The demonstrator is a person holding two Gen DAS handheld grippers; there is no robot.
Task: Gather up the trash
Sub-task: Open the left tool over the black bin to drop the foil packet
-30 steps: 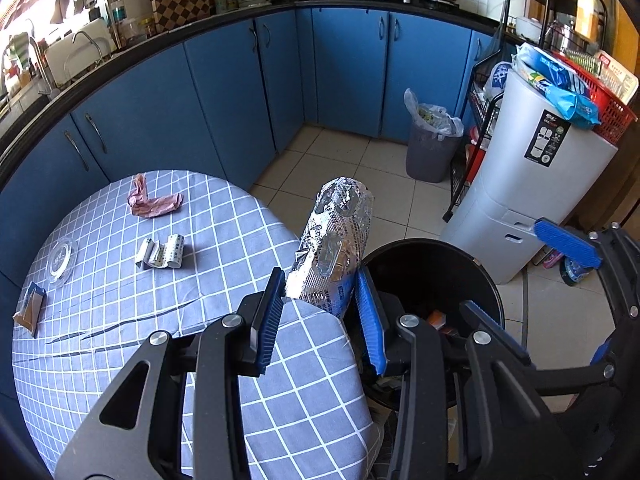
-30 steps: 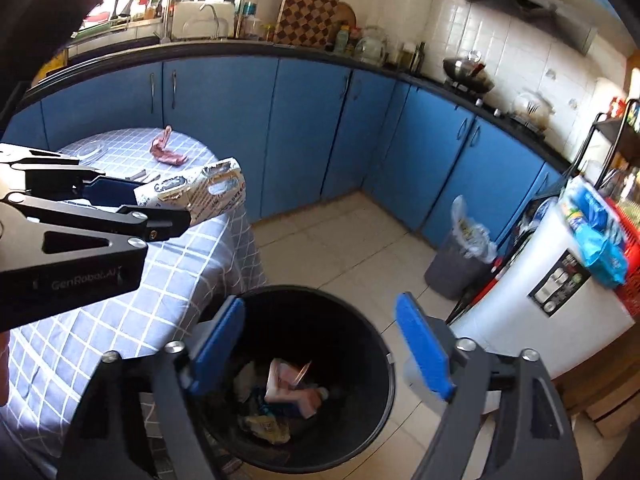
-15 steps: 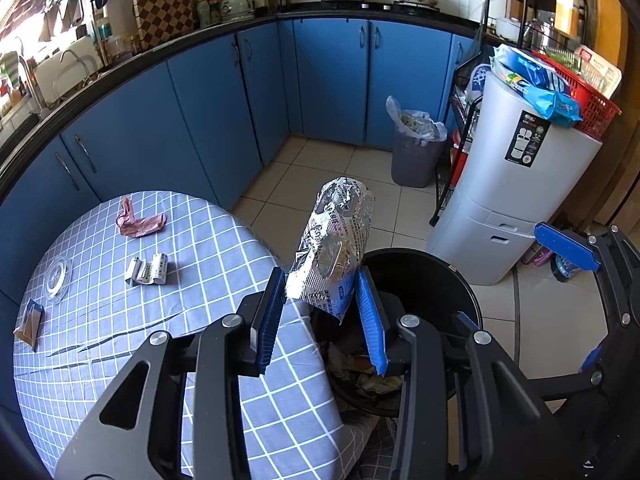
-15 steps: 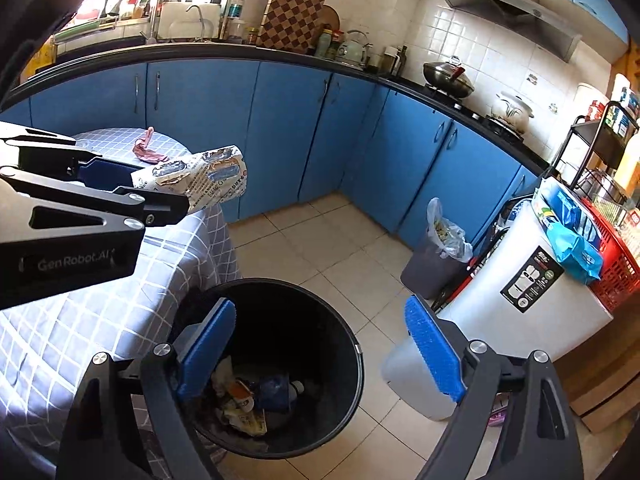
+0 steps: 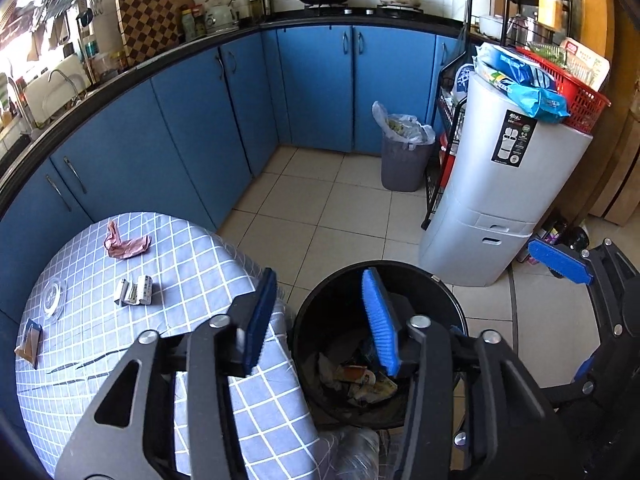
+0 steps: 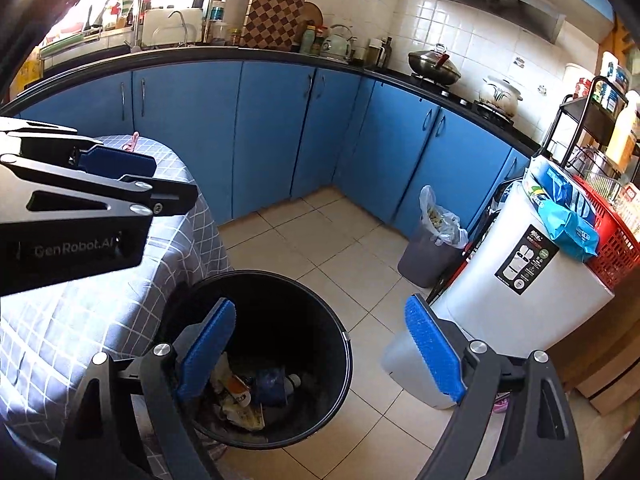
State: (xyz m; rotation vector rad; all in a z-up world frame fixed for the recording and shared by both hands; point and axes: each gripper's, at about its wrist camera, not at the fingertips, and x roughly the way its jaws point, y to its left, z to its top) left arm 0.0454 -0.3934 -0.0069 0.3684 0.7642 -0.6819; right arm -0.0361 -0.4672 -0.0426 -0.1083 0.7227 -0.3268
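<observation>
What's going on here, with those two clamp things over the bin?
A person is clearing trash off the checked table into the black bin, with one handheld tool in each hand. The left tool is over the bin, its jaws opening with nothing between them. The right tool hovers open and empty. A pink wrapper and other scraps lie on the table.

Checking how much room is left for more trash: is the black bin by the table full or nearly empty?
Mostly empty. The black bin shows dark bare walls, with only a shallow layer of wrappers at the bottom.
</observation>
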